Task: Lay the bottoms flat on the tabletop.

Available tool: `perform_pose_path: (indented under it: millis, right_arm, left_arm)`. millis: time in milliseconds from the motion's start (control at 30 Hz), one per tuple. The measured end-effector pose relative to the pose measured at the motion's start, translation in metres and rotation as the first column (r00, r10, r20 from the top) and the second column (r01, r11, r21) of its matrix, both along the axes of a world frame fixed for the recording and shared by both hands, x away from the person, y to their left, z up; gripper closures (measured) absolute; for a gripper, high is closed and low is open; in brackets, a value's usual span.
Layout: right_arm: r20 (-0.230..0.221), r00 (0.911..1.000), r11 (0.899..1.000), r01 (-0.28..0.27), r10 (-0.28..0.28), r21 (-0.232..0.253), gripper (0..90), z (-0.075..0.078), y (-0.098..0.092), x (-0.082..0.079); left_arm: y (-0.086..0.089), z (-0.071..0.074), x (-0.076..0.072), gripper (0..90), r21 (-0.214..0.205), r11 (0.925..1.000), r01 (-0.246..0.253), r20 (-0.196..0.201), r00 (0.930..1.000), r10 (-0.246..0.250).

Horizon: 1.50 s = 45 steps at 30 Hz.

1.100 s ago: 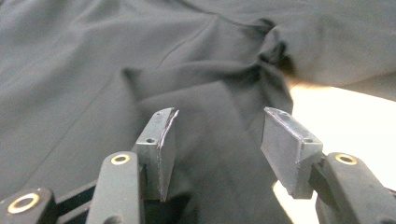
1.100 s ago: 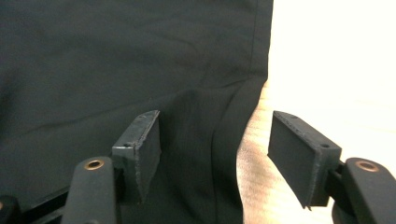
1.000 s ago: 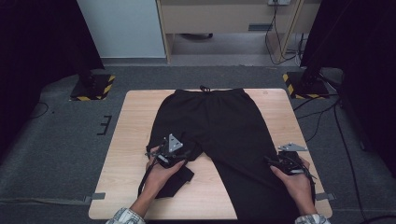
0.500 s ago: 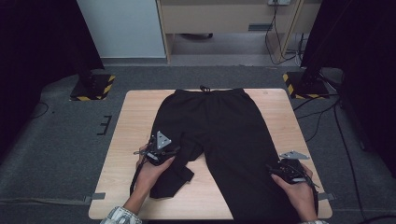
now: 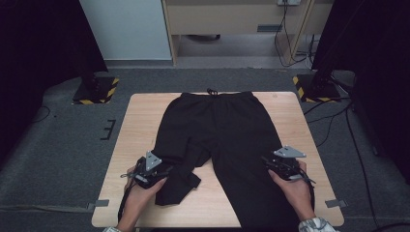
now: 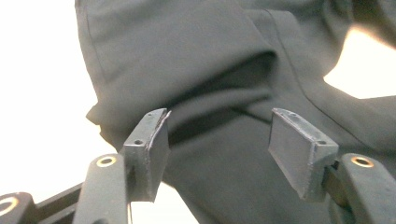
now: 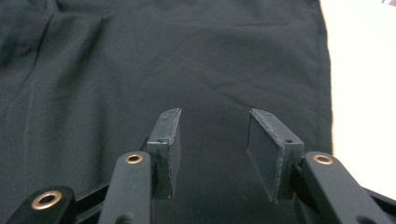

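A pair of black trousers [image 5: 220,135] is seen spread flat on a pale wooden table [image 5: 135,121], waistband and drawstring at the far edge, legs running toward the near edge. The cloth is matte, soft and lightly creased. In the high view the right leg lies straight and smooth; the left leg is bunched and folded back on itself near its hem, forming a crumpled lump.

The left gripper [image 5: 162,170] is held at the near left, just beside that crumpled leg. Its jaws have just been opening and stand apart. In the left gripper view, folds and a raised ridge of fabric [image 6: 210,84] are seen beyond the flat, dark, rectangular pads [image 6: 299,149]; nothing is pinched between them.

The right gripper [image 5: 270,162] is held at the near right, over the outer edge of the straight leg. Its jaws have just been closing yet a gap remains. In the right gripper view, smooth cloth [image 7: 187,60] lies under and beyond the pads [image 7: 168,140], with the leg's side edge and bare tabletop to the right; the pads press on nothing.

A grey three-cornered plate tops each gripper in the high view.
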State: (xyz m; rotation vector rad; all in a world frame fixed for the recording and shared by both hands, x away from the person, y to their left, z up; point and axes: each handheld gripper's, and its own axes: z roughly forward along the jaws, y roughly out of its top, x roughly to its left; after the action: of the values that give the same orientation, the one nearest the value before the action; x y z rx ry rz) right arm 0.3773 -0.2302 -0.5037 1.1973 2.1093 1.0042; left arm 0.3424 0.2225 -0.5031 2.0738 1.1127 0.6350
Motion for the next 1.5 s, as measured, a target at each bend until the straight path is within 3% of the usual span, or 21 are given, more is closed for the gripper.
perform_pose_path:
  millis: [33,167,300,400,467,533,600,700,767,833,933,1000,1033,1100,1167,1200,1233,1267,1367,1433,1500]
  right_arm:
    - [-0.002,1.0000,1.000,-0.006,0.006,-0.007,54.3,-0.001,0.003,0.003]
    - [-0.017,0.9995,1.000,-0.028,0.028,-0.014,52.5,-0.003,0.012,0.009]
    - [-0.018,0.9991,0.999,-0.038,0.037,-0.023,51.6,-0.004,0.014,0.011]
    - [-0.025,0.9992,0.999,-0.031,0.031,-0.019,51.2,-0.004,0.011,0.010]
    - [-0.022,0.9995,1.000,-0.023,0.023,-0.013,51.2,-0.004,0.010,0.010]
    - [-0.021,0.9995,1.000,-0.023,0.022,-0.013,51.2,-0.004,0.010,0.010]
    - [-0.025,0.9995,1.000,-0.022,0.022,-0.014,51.2,-0.004,0.010,0.010]
    - [-0.028,0.9995,1.000,-0.017,0.017,-0.011,51.2,-0.005,0.010,0.010]
    - [-0.028,0.9994,1.000,-0.019,0.019,-0.010,51.2,-0.005,0.010,0.010]
    - [-0.031,0.9994,1.000,-0.017,0.016,-0.009,51.2,-0.005,0.009,0.010]
    - [-0.030,0.9994,1.000,-0.015,0.015,-0.007,51.2,-0.004,0.008,0.010]
    - [-0.031,0.9994,1.000,-0.014,0.013,-0.005,51.2,-0.004,0.008,0.010]
    - [-0.031,0.9994,1.000,-0.015,0.015,-0.007,51.2,-0.005,0.008,0.010]
    - [-0.028,0.9995,1.000,-0.016,0.016,-0.009,51.2,-0.004,0.008,0.010]
    - [-0.028,0.9995,1.000,-0.016,0.015,-0.011,51.2,-0.005,0.009,0.010]
    - [-0.028,0.9995,1.000,-0.016,0.015,-0.011,51.2,-0.005,0.009,0.010]
    - [-0.028,0.9994,1.000,-0.018,0.018,-0.014,51.3,-0.005,0.009,0.010]
    - [-0.028,0.9994,1.000,-0.018,0.018,-0.014,51.3,-0.005,0.009,0.010]
    - [-0.029,0.9994,0.999,-0.022,0.021,-0.023,51.2,-0.005,0.011,0.010]
    - [-0.030,0.9992,0.999,-0.028,0.027,-0.025,51.2,-0.005,0.012,0.010]
    - [-0.027,0.9991,0.999,-0.032,0.032,-0.027,50.9,-0.005,0.014,0.010]
  left_arm:
    - [-0.001,-0.002,-0.010,34.0,-0.011,0.9999,-0.002,-0.022,0.9998,0.001]
    - [-0.003,-0.006,-0.024,28.8,0.005,1.0000,-0.008,-0.066,0.9978,0.008]
    - [-0.001,-0.009,-0.025,26.9,-0.028,0.9995,-0.014,-0.108,0.9941,0.011]
    - [-0.004,-0.017,-0.023,31.7,0.032,0.9994,-0.009,-0.149,0.9888,0.013]
    - [-0.002,-0.018,-0.022,32.8,0.009,0.9997,-0.021,-0.162,0.9865,0.022]
    - [-0.001,-0.019,-0.022,38.5,-0.003,0.9998,-0.019,-0.165,0.9861,0.018]
    - [-0.001,-0.019,-0.023,49.8,-0.015,0.9999,-0.001,-0.166,0.9862,-0.002]
    - [0.004,-0.016,-0.023,66.2,-0.041,0.9989,0.020,-0.193,0.9808,-0.028]
    - [0.010,-0.015,-0.021,75.8,-0.077,0.9968,0.020,-0.225,0.9737,-0.037]
    - [0.016,-0.015,-0.019,82.6,-0.083,0.9964,0.013,-0.235,0.9713,-0.033]
    - [0.020,-0.013,-0.017,83.7,-0.065,0.9979,0.007,-0.226,0.9739,-0.022]
    - [0.027,-0.009,-0.015,83.8,-0.045,0.9989,-0.011,-0.203,0.9791,0.002]
    - [0.034,-0.005,-0.013,83.7,-0.010,0.9993,-0.037,-0.167,0.9852,0.035]
    - [0.045,-0.001,-0.010,83.4,0.035,0.9962,-0.080,-0.124,0.9887,0.084]
    - [0.058,-0.001,-0.007,82.9,0.042,0.9909,-0.127,-0.105,0.9857,0.131]
    - [0.058,-0.001,-0.007,82.5,0.042,0.9909,-0.127,-0.105,0.9857,0.131]
    - [0.065,-0.002,-0.005,82.4,0.063,0.9870,-0.148,-0.099,0.9831,0.154]
    - [0.073,-0.003,-0.003,82.4,0.099,0.9798,-0.173,-0.087,0.9794,0.182]
    - [0.093,-0.003,0.000,73.4,0.080,0.9643,-0.253,-0.064,0.9640,0.258]
    - [0.093,0.000,-0.003,68.1,0.081,0.9636,-0.255,-0.039,0.9652,0.259]
    - [0.084,0.005,-0.007,60.9,0.071,0.9696,-0.234,-0.018,0.9715,0.236]
